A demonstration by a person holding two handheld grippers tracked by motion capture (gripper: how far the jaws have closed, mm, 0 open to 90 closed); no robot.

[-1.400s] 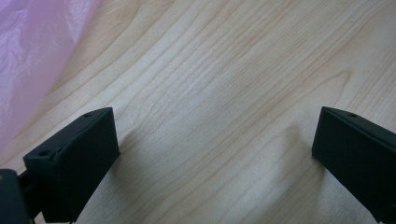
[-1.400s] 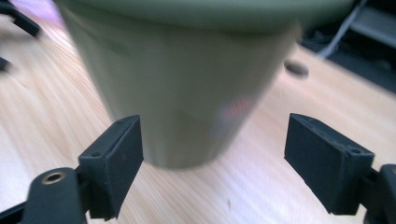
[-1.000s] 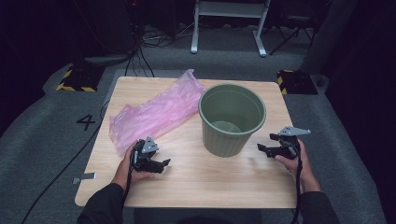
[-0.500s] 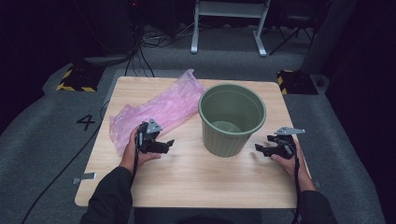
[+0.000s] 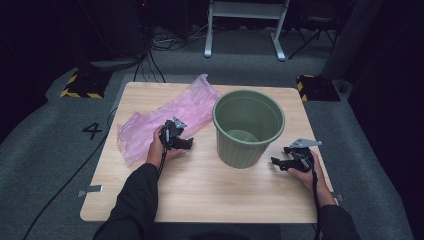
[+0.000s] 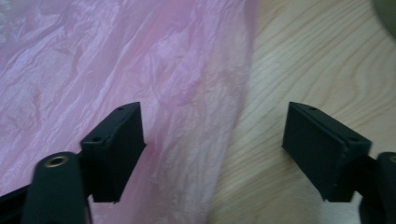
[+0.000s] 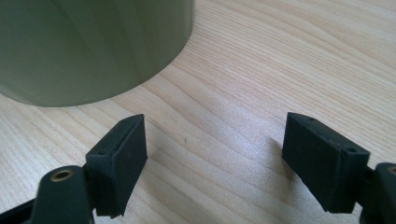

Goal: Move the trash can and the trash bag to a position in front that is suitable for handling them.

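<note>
Nearest, the person's two sleeves (image 5: 135, 200) come in over the near edge of the wooden table (image 5: 210, 200). On the right, the right hand (image 5: 305, 172) rests on the table near its right edge and holds the right gripper (image 5: 277, 162), which points left toward the foot of the bin. Its jaws stand wide apart with bare wood between them; in the right gripper view (image 7: 215, 158) the bin's green wall (image 7: 93, 46) rises just beyond the jaws at the upper left, not touching them.

Farther in and to the left, the left hand (image 5: 159, 147) holds the left gripper (image 5: 186, 145) at the near right edge of the pink bag (image 5: 155, 120). Its jaws have just been closing a little but are still wide, and they straddle the bag's edge: in the left gripper view (image 6: 212, 154) one jaw stands over the crinkled pink film (image 6: 116, 60), the other over bare wood, and neither pad presses on the film.

The bag lies flat on the left half of the table, running from the near left toward the far middle, where its far end comes close to the bin's rim. The bin (image 5: 248, 127) stands upright right of centre, between the two grippers, empty inside as far as can be seen.

Beyond the table lie grey floor, cables (image 5: 165, 45) and a white frame (image 5: 245, 25).
</note>
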